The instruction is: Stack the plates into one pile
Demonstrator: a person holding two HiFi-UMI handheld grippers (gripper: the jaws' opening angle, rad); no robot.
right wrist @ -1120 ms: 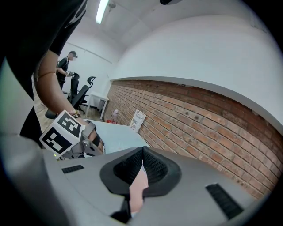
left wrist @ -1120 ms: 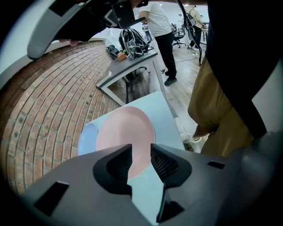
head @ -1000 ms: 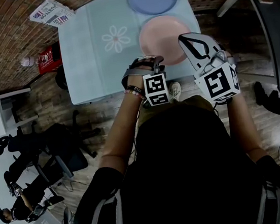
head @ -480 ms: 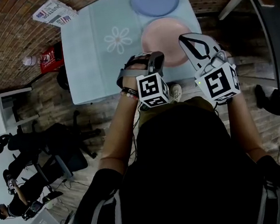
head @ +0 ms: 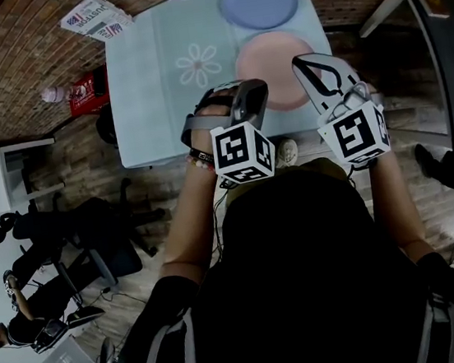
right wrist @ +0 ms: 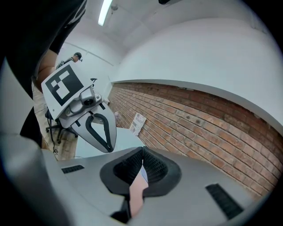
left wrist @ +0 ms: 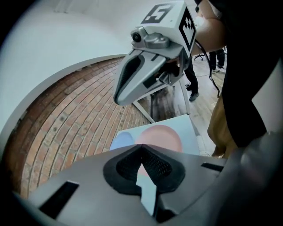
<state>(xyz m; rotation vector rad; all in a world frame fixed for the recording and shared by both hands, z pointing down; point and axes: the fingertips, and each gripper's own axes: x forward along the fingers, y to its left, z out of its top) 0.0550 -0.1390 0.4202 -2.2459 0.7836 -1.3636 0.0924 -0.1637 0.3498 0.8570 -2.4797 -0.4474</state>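
Hovering both hands over the near end of the bench (head: 148, 87) right now, nothing picked up yet. The left gripper (head: 249, 99) has its jaws pressed together with nothing between them, and the right gripper (head: 311, 64) is the same, closed and empty. The pink plate (head: 274, 64) lies flat close to the bench's near right corner. The blue plate (head: 257, 1) is just behind it, so there are still two separate plates and no pile.

What worries me: if I drop down with the jaws still closed, I'll just shove the pink plate instead of grabbing it. It's near enough to the edge that a push the wrong way could send it onto the floor. The rim also sits flat on the bench, so a shallow bite could let it tip and slip out mid-lift, or clatter onto the blue one.

Compared to a second ago, my left gripper has come up from the bench's front edge toward my head, and its marker cube looks bigger. The right one hasn't budged, and both plates are where they were.
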